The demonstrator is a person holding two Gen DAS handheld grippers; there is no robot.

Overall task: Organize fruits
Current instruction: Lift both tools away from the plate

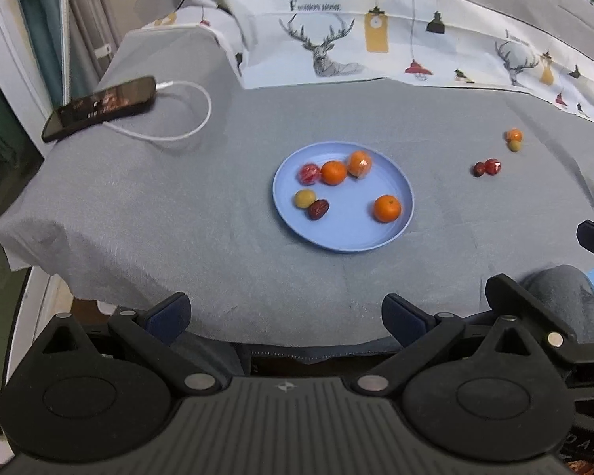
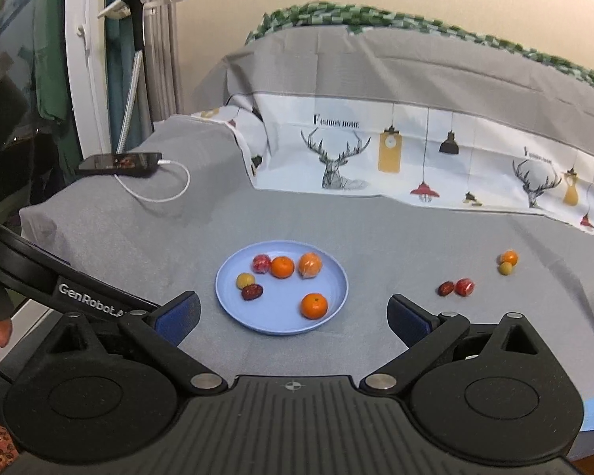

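My left gripper (image 1: pixel 285 316) is wide open with nothing in it, hanging back at the near edge of the grey cloth (image 1: pixel 138 206); my right gripper (image 2: pixel 293 316) is spread just as wide and also empty, and a bit of it pokes into the left view at the far right. Left to right on the cloth: phone (image 1: pixel 99 107) on its white cable (image 1: pixel 194 118) at the far left corner, not my concern. Then the blue plate (image 1: pixel 344 233) about centre, straight ahead of both grippers, already holding six pieces: a red wrapped fruit (image 1: pixel 309 173), a tangerine (image 1: pixel 333 172), a wrapped orange one (image 1: pixel 360 164), a yellow-green fruit (image 1: pixel 305 199) touching a dark date (image 1: pixel 318 209), and a lone tangerine (image 1: pixel 387 208) on the plate's right side. Right of the plate, well apart from it, four pieces are loose on the cloth: a dark date (image 2: pixel 446 288) touching a red wrapped fruit (image 2: pixel 464 287), and further right and back a small orange (image 2: pixel 509 257) touching a yellow-green fruit (image 2: pixel 506 268). So the leftovers all lie forward and to the right, and I judge the right gripper is nearer them. The date-and-red pair looks the easiest first pick; the date's long axis seems to run roughly left-right, so closing front-to-back should suit. The two touch, so one may roll.
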